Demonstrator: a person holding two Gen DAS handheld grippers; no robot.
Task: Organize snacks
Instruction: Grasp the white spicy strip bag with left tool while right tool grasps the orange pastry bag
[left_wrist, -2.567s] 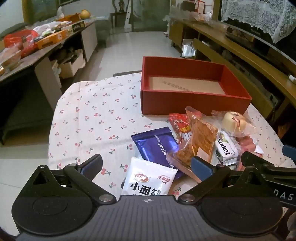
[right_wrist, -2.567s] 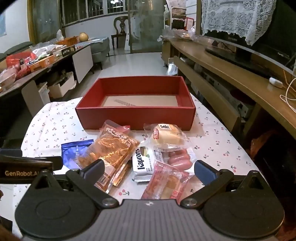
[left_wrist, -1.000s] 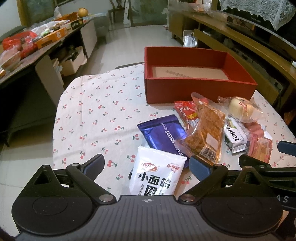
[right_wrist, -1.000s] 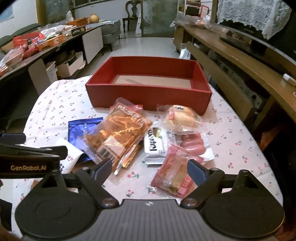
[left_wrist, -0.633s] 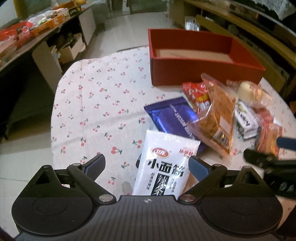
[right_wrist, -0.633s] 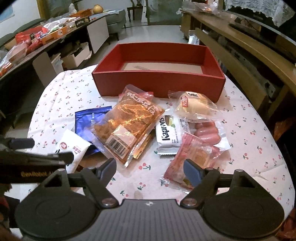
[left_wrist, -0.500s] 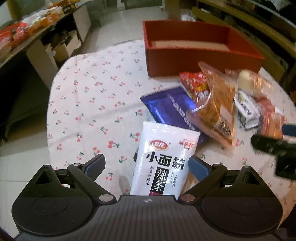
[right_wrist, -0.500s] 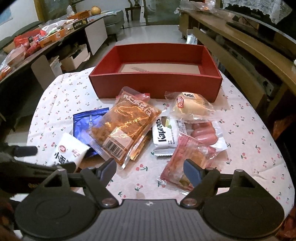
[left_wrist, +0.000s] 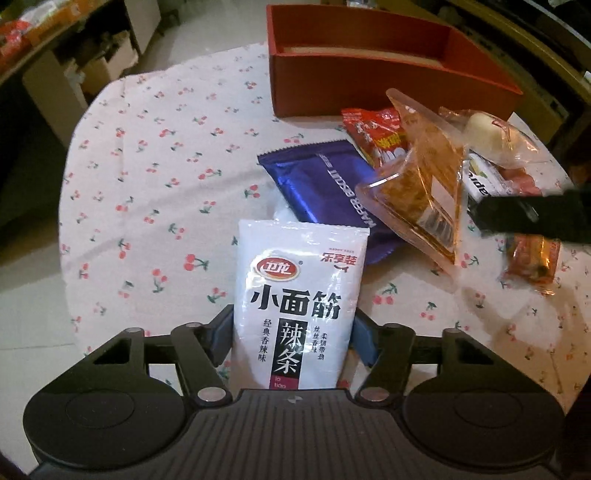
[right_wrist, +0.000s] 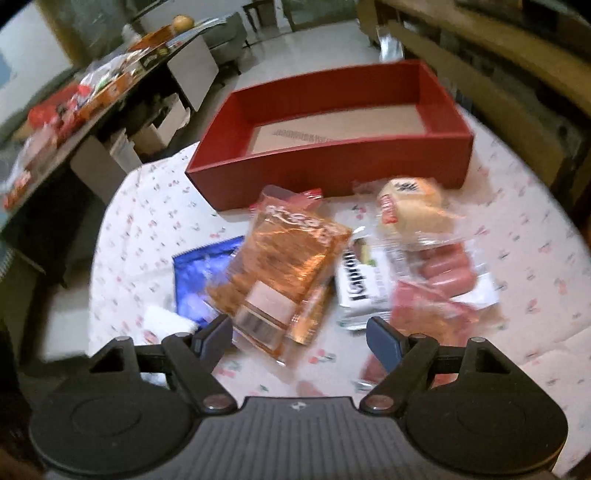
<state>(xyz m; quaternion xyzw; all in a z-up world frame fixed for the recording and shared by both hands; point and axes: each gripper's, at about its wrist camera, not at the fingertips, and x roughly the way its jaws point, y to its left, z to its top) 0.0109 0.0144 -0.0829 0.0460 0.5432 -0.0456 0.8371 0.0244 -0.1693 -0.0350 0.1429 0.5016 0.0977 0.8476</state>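
The left gripper (left_wrist: 293, 332) is clamping its two blue-padded fingers (left_wrist: 364, 341) against the sides of a white snack packet (left_wrist: 301, 295), pointing forward and downward. The right gripper (right_wrist: 299, 334) is hovering with its jaws spread apart, holding nothing, and is showing as a dark blurred bar at the right edge of the left wrist view.

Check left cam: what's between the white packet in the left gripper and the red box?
In the left wrist view, the blue biscuit pack lies between the white packet and the red box; beyond it, bare cherry tablecloth.
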